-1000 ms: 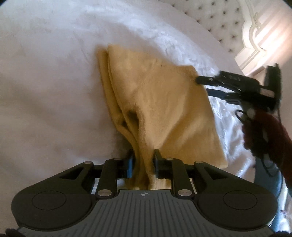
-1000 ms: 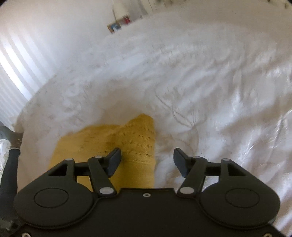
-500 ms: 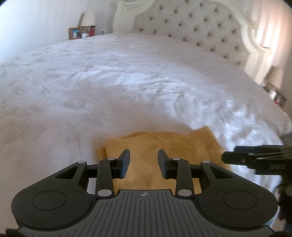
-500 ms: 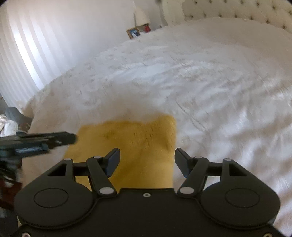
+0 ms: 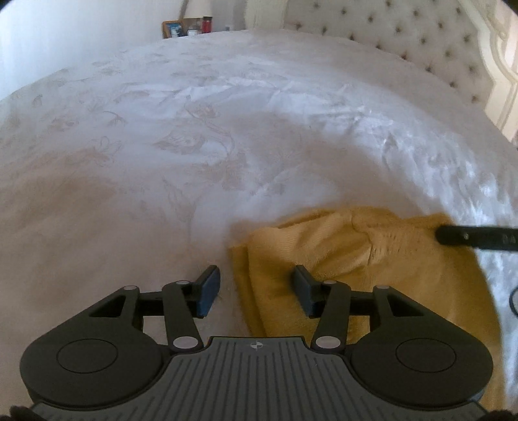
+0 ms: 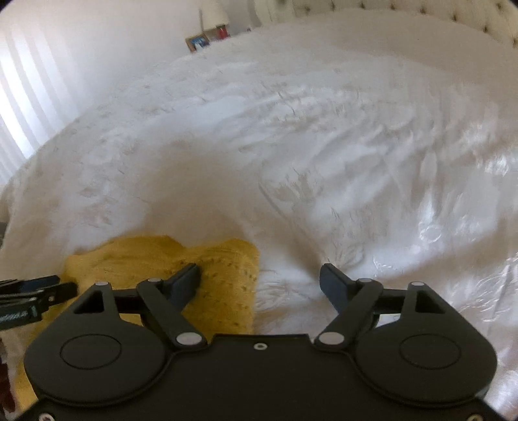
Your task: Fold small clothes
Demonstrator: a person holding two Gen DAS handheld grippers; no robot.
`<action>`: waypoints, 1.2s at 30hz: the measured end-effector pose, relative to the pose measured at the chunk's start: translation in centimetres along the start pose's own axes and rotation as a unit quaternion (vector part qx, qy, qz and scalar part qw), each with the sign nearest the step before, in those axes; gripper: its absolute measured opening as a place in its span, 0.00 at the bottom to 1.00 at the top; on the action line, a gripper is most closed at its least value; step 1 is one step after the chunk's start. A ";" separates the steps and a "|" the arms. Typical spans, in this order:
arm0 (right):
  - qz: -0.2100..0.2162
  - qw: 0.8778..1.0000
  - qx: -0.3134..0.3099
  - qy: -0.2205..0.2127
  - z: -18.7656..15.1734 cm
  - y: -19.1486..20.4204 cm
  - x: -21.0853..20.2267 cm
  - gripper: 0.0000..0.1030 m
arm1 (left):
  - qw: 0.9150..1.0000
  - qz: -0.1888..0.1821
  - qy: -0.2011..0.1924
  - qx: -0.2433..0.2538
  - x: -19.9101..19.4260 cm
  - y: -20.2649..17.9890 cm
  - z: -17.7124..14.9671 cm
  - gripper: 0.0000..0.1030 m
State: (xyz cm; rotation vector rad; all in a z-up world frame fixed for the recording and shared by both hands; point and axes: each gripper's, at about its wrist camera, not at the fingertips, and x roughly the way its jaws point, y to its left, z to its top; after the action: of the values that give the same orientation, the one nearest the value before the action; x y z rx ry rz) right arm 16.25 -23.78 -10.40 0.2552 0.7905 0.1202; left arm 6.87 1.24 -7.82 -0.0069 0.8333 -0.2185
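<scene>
**Both jaws let go, cloth down on the bed**

The white bed [image 5: 226, 136] fills the view ahead of both jaws. The folded yellow cloth [image 5: 372, 259] lies flat on it. The left gripper [image 5: 255, 285] has just been opening, cloth edge below its gap, nothing pinched. The right gripper [image 6: 260, 280] has just been widening too, its left finger over the cloth corner, holding nothing.

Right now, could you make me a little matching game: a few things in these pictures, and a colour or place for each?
Things:
1. knitted garment
2. bedspread
3. picture frame
4. headboard

Descriptions:
a. white, with a faint floral pattern
b. pale, button-tufted
c. mustard yellow, folded on the bed
d. standing beyond the bed's far edge, by a lamp

Pairs: 1-c, 2-a, 3-d, 4-b
</scene>
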 end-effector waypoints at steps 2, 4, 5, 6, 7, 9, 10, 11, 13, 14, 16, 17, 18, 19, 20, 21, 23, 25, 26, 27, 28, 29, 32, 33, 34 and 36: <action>0.008 1.000 -0.008 -0.007 -0.3 0.8 -2.0 0.81 | 1.000 -0.001 -0.010 -0.005 -1.6 -0.5 0.2 0.46; 0.017 1.000 -0.016 -0.001 -0.9 1.2 -3.7 0.85 | 1.000 -0.013 -0.021 -0.004 -3.4 -0.9 -0.3 0.47; 0.021 1.000 -0.020 0.004 -1.3 1.4 -4.5 0.87 | 1.000 -0.018 -0.025 -0.003 -4.3 -1.1 -0.7 0.47; 0.024 0.999 -0.023 0.010 -1.8 1.7 -5.1 0.90 | 0.999 -0.023 -0.028 0.001 -5.1 -1.4 -1.2 0.48; 0.025 0.999 -0.025 0.017 -2.4 1.8 -5.8 0.91 | 0.999 -0.025 -0.027 0.006 -5.7 -1.6 -1.8 0.48; 0.023 0.999 -0.027 0.035 -3.8 2.0 -6.8 0.91 | 0.999 -0.026 -0.020 0.017 -6.4 -2.1 -3.1 0.48; 0.024 0.998 -0.023 0.049 -4.7 2.0 -7.3 0.91 | 0.999 -0.025 -0.015 0.023 -6.5 -2.2 -3.8 0.48; 0.027 0.998 -0.020 0.060 -5.4 1.9 -7.5 0.91 | 0.999 -0.022 -0.009 0.029 -6.6 -2.3 -4.5 0.48; 0.023 0.995 -0.018 0.091 -6.8 1.7 -7.7 0.91 | 0.999 -0.015 0.008 0.035 -6.2 -2.0 -6.0 0.48; 0.013 0.994 -0.023 0.109 -7.6 1.7 -7.7 0.91 | 0.999 -0.014 0.015 0.033 -6.0 -1.8 -6.6 0.49; -0.016 0.989 -0.040 0.140 -8.7 1.7 -7.6 0.92 | 0.999 -0.011 0.026 0.028 -5.9 -1.2 -7.8 0.53; -0.029 0.987 -0.047 0.152 -9.3 1.5 -7.6 0.93 | 0.999 -0.010 0.028 0.024 -6.0 -0.8 -8.2 0.55; -0.034 0.986 -0.047 0.154 -9.7 1.3 -7.8 0.95 | 0.999 -0.009 0.028 0.021 -6.2 -0.6 -8.4 0.55; -0.036 0.987 -0.041 0.153 -9.8 1.0 -8.1 0.95 | 0.999 -0.009 0.029 0.017 -6.4 -0.5 -8.4 0.55; -0.034 0.988 -0.037 0.149 -9.9 0.9 -8.4 0.95 | 0.999 -0.009 0.031 0.014 -6.6 -0.4 -8.3 0.55; -0.031 0.989 -0.034 0.142 -9.9 0.8 -8.9 0.95 | 0.999 -0.009 0.033 0.011 -6.8 -0.4 -8.1 0.55; -0.022 0.993 -0.025 0.117 -9.7 1.0 -10.0 0.96 | 1.000 -0.008 0.030 0.005 -7.5 -0.8 -7.5 0.54; -0.006 0.996 -0.013 0.086 -9.3 1.3 -11.2 0.99 | 1.000 -0.012 0.024 0.003 -8.2 -1.4 -7.0 0.55; 0.004 0.998 -0.006 0.069 -9.2 1.5 -12.0 0.99 | 1.000 -0.017 0.026 0.002 -8.5 -1.7 -6.8 0.57; 0.013 0.998 -0.002 0.054 -9.0 1.7 -12.6 0.99 | 0.999 -0.026 0.031 0.000 -8.7 -2.0 -6.6 0.58; 0.018 0.999 0.000 0.042 -8.9 1.9 -13.1 0.99 | 0.999 -0.036 0.031 -0.004 -9.0 -2.3 -6.5 0.63; 0.024 0.999 0.002 0.029 -8.9 2.3 -13.6 0.99 | 0.999 -0.044 0.027 -0.006 -9.3 -2.6 -6.4 0.72; 0.032 0.999 0.006 0.004 -8.7 3.2 -14.9 0.99 | 0.999 -0.042 0.010 0.009 -10.3 -4.0 -6.3 1.00; 0.030 1.000 0.005 0.000 -8.5 3.0 -14.9 0.99 | 0.999 -0.036 0.002 0.013 -10.7 -4.5 -6.2 1.00; 0.027 1.000 0.005 -0.004 -8.3 3.2 -15.0 0.99 | 0.999 -0.033 -0.003 0.015 -11.0 -4.9 -6.1 1.00; 0.021 1.000 0.004 -0.009 -8.3 3.4 -15.1 0.99 | 0.999 -0.032 -0.011 0.014 -11.4 -5.4 -6.1 1.00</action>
State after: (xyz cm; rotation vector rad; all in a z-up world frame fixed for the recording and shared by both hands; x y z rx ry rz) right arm -0.29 -22.05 -4.70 0.2802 0.7682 0.1538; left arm -6.04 -1.31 -3.08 -0.0101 0.8090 -0.2895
